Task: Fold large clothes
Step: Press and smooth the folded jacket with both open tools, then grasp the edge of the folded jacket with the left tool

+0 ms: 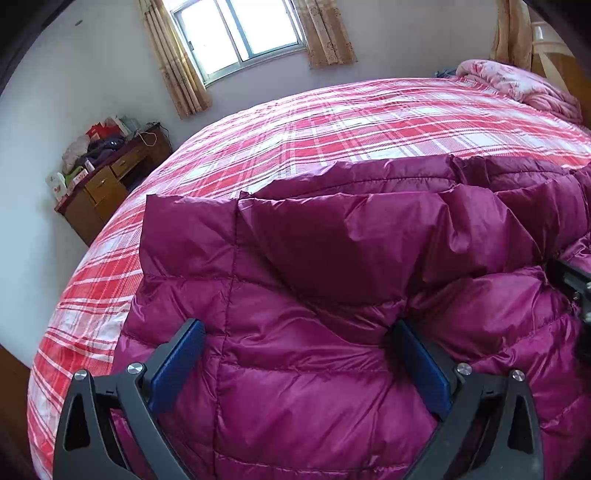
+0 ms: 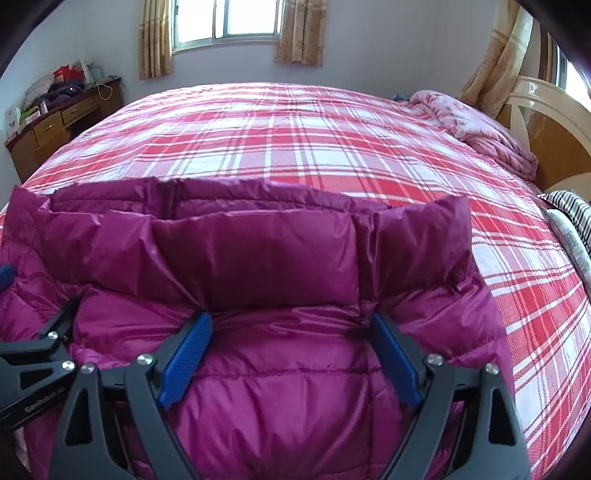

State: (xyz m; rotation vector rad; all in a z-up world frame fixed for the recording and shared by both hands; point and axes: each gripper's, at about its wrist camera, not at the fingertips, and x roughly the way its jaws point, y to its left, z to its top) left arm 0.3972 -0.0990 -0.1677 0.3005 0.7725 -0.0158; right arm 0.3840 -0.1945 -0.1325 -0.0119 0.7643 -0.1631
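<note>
One big magenta puffer jacket [image 1: 332, 295] is all I've got to work with here, and two claws on it. It's spread on the bed right under and ahead of both claws, quilted side up, with a folded-over band of it lying across just past the fingertips.

My left gripper [image 1: 295, 332] is spread wide, both blue pads [image 1: 177, 365] pressed down onto the jacket with a fat puff of fabric bulging between them, nothing actually pinched. Same deal with the right gripper [image 2: 291, 325]: jaws wide, pads [image 2: 186, 360] resting on the jacket, the right-hand one sunk into a crease. From the right cam I can see the left claw sitting just to the left of it, so the two are close side by side.

Count of the rest: one bed, one window [image 2: 225, 18] straight ahead with two curtains [image 2: 301, 31], plus a third curtain [image 2: 506, 62] off to the right. One wooden desk [image 2: 48, 125] far left of the claws with drawers, and its top is piled with clothes, bags and boxes; can't tell exactly what's what in that heap.

The surface is a red and white plaid bedspread [image 2: 295, 140] covering the bed beyond the jacket. One bunched pink floral quilt [image 2: 480, 122] sits far ahead to the right, by the curved headboard [image 2: 546, 125]. A striped pillow [image 2: 572, 210] pokes in at the right edge. Walls are plain pale.
</note>
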